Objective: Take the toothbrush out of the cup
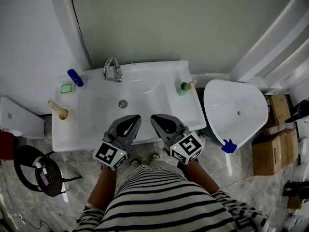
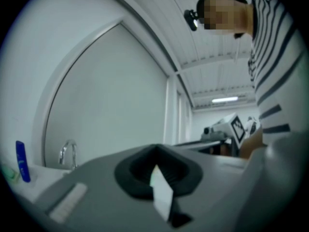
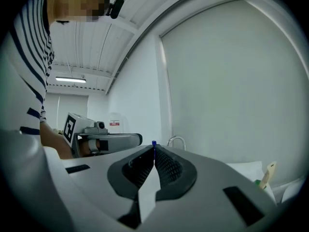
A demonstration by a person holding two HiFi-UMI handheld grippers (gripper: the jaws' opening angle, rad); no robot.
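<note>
Sink ledge [image 1: 189, 105] bears the cup [image 1: 183, 89], toothbrush [image 1: 191, 85] leaning rightward; left gripper [image 1: 136, 118], right gripper [image 1: 154, 118] clenched empty.

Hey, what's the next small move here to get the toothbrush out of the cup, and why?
Probably move the right gripper toward the toothbrush. Its jaws are shut and empty at the front edge of the sink, while the toothbrush stands in the cup on the right rim, nearer that gripper.
</note>
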